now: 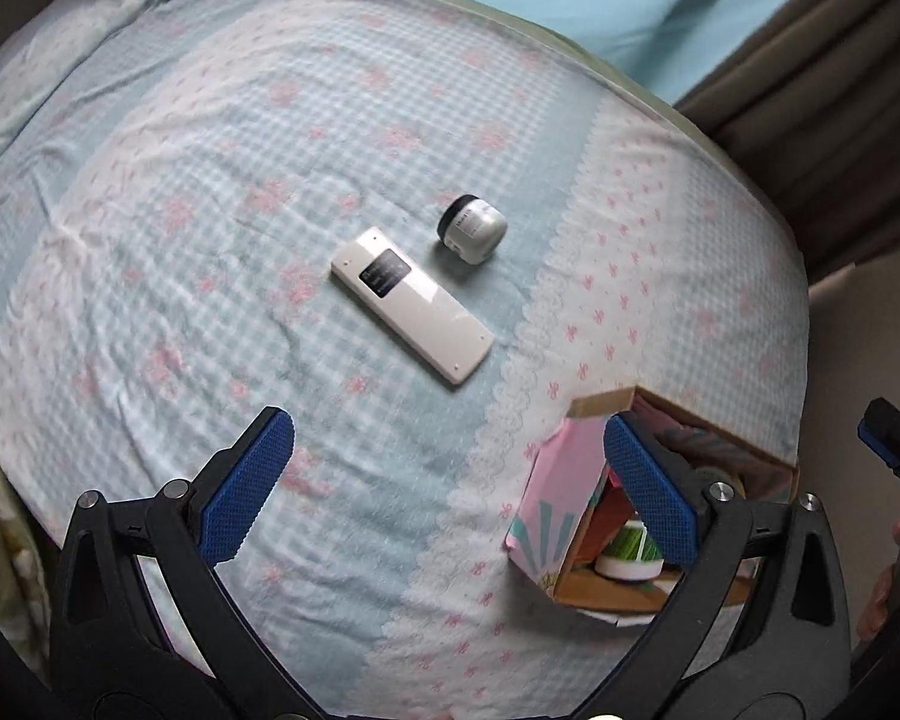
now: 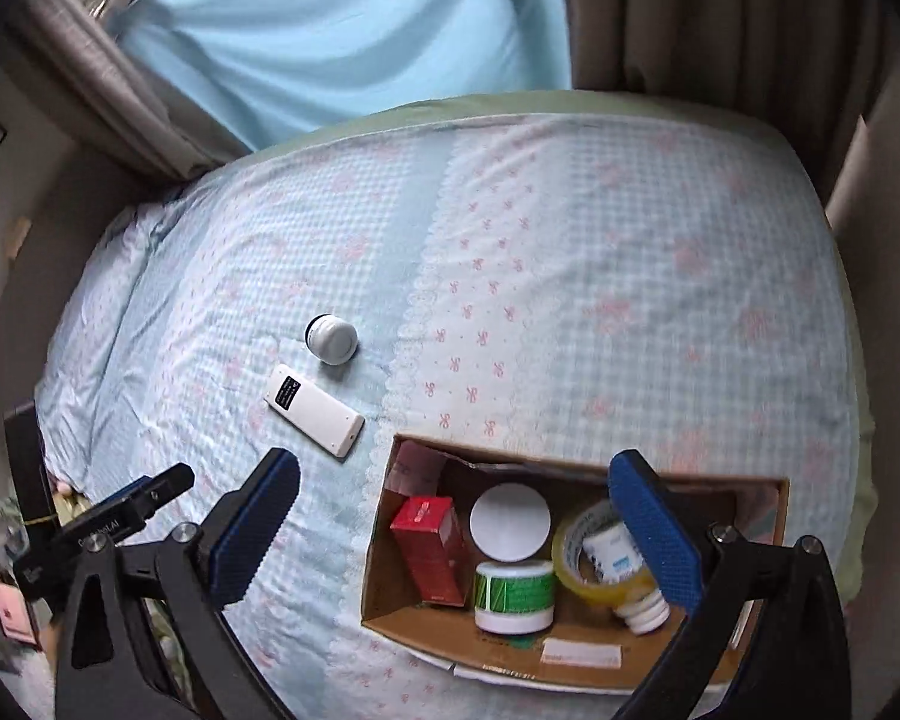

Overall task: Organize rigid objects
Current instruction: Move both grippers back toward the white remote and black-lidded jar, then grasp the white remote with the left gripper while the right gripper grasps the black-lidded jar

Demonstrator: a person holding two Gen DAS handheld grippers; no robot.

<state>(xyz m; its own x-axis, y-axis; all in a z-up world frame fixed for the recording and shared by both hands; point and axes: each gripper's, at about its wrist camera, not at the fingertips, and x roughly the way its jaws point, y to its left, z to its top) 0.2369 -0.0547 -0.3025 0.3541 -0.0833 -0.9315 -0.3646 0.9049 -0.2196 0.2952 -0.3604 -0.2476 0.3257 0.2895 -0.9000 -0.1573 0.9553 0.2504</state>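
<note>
The cardboard box (image 2: 390, 594) is sitting on the checked bedspread (image 2: 600, 252) already holding a red carton (image 2: 429, 540), a green-labelled jar (image 2: 513, 594), a tape roll (image 2: 576, 558) and a white bottle (image 2: 615, 552), while the white remote (image 1: 411, 313) and the small silver jar (image 1: 473, 228) are lying just beside each other out on the bed — the two pieces probably left to collect. Both the left gripper (image 1: 450, 480) and the right gripper (image 2: 453, 531) are hanging spread wide and empty. For the remote, the left one should be straddling its narrow width and pressing lightly into the soft cover before closing — the jar, lying tipped, is likely to roll.
</note>
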